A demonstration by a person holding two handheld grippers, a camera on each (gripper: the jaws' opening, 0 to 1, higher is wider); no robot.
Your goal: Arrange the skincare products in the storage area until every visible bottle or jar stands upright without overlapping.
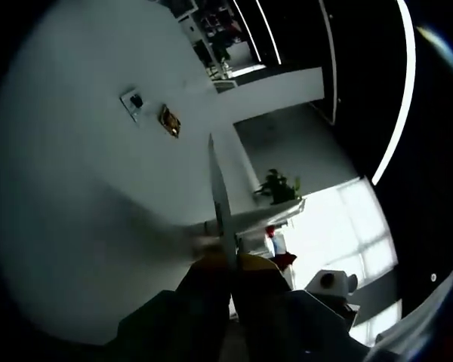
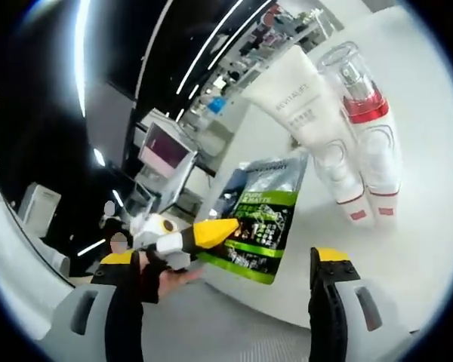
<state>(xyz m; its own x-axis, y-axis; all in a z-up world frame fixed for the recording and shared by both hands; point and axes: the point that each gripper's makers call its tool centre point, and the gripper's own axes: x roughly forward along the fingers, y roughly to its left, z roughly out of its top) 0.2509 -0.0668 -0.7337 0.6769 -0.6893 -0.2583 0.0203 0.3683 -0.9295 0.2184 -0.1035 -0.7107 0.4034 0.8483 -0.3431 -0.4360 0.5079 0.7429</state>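
Note:
In the right gripper view a white tube point(image 2: 306, 105) marked REVITALIFT and a white pump bottle point(image 2: 377, 151) with a red band and clear cap sit side by side on the white table point(image 2: 430, 249), tops toward the upper left. A green and black sachet point(image 2: 263, 219) is at the table's edge, with my left gripper point(image 2: 225, 226) shut on its left side. My right gripper point(image 2: 225, 258) stands open below, nothing between its jaws. In the left gripper view my left gripper point(image 1: 228, 260) is shut on that sachet point(image 1: 219, 192), seen edge-on as a thin strip.
A person's hand point(image 2: 174, 280) holds the left gripper. Shelves with goods point(image 2: 287, 30) run behind the table. The left gripper view faces a white wall point(image 1: 83, 196) with a socket plate point(image 1: 133, 102), a potted plant point(image 1: 278, 187) and a bright window point(image 1: 347, 234).

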